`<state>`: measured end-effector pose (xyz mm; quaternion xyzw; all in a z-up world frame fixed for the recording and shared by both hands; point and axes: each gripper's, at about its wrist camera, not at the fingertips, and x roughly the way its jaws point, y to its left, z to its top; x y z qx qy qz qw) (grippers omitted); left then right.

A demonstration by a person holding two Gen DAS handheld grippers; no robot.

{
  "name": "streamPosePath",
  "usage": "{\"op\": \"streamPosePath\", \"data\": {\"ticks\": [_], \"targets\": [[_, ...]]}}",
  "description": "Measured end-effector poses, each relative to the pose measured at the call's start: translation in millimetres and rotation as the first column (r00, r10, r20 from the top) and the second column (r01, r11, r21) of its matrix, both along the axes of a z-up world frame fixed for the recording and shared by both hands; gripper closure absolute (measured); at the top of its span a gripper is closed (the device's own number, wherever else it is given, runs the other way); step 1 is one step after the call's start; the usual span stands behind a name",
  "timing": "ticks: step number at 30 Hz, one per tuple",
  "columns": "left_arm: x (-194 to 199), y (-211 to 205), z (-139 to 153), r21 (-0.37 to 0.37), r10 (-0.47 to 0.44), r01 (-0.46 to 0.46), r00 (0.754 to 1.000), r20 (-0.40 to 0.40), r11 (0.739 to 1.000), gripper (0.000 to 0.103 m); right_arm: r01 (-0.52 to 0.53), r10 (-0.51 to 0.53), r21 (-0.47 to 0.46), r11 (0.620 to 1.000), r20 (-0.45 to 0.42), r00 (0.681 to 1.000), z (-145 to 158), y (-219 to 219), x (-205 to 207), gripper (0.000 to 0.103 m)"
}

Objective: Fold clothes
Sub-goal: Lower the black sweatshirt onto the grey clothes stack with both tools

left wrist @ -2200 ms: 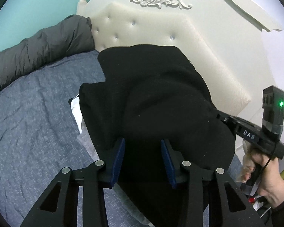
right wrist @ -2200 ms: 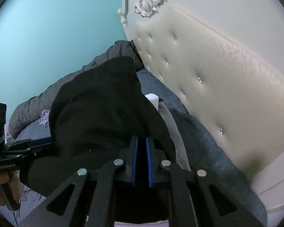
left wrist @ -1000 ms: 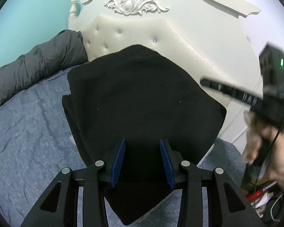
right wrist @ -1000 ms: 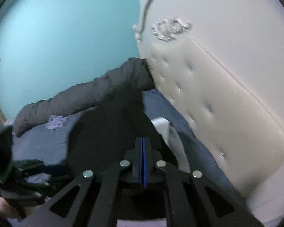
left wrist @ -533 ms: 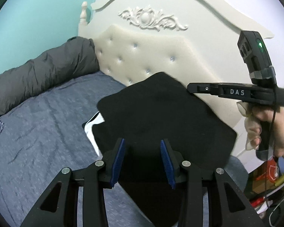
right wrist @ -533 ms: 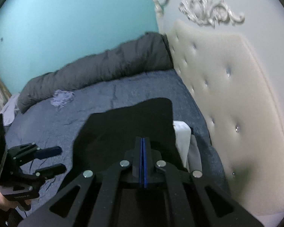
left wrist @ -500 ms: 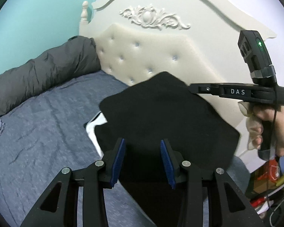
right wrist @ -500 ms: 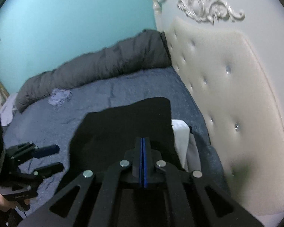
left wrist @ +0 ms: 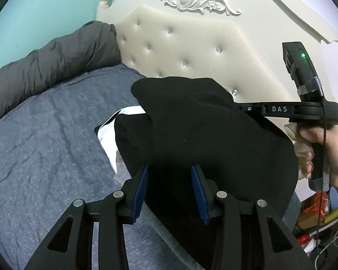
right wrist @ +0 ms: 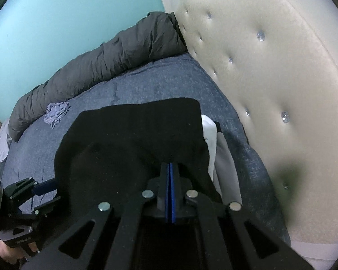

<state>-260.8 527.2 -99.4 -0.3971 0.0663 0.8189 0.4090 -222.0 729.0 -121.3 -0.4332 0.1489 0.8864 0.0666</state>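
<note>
The black garment point(left wrist: 209, 139) is hanging folded between the 2 grippers, over the blue-grey bed point(left wrist: 45, 146) beside the cream headboard point(left wrist: 191, 51), with its far edge drooping onto a white-and-black folded piece point(left wrist: 110, 135) lying on the bed. The left gripper point(left wrist: 170, 189) is holding its fingers partly apart with black cloth filling the gap between them; whether the pads are pressing it I cannot tell. The right gripper point(right wrist: 170, 180) is keeping its fingers fully closed, pinching the garment's near edge.

The risk, as I judge it: the loose left hold may be letting the cloth slip, so the fold could be landing skewed or bunching against the piece underneath.

Compared with half a second ago, the garment is sitting lower and nearer, and the right gripper's tip is now buried in the cloth.
</note>
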Motion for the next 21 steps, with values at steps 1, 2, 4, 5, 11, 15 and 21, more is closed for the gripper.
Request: {"op": "streamPosePath", "data": {"ticks": [1,2,4,5,11,15,21], "targets": [[0,0,3,0.0,-0.001,0.001,1.0,-0.007,1.0,0.06,0.003,-0.003,0.006,1.0,-0.019,1.0,6,-1,4,0.103],[2,-1,7,0.0,-0.002,0.002,1.0,-0.014,1.0,0.06,0.007,-0.006,0.011,1.0,-0.038,0.999,12,-2,8,0.103],[5,-4,14,0.005,-0.004,0.004,1.0,-0.02,1.0,0.06,0.013,-0.011,0.026,1.0,-0.07,0.997,23,-6,18,0.103],[6,-4,18,0.01,-0.004,0.004,1.0,-0.022,1.0,0.06,0.008,-0.005,0.031,0.999,-0.076,0.997,25,-7,21,0.103],[16,-3,22,0.01,-0.016,0.016,1.0,-0.018,1.0,0.06,-0.019,0.026,0.082,0.996,-0.085,0.996,26,-26,46,0.103],[24,-2,18,-0.001,-0.019,0.019,1.0,0.0,1.0,0.06,0.003,0.003,0.074,0.997,-0.077,0.997,10,-22,55,0.103],[37,-4,18,-0.007,-0.017,0.017,1.0,0.005,1.0,0.06,0.052,-0.043,0.048,0.998,-0.169,0.985,22,-25,81,0.103]]}}
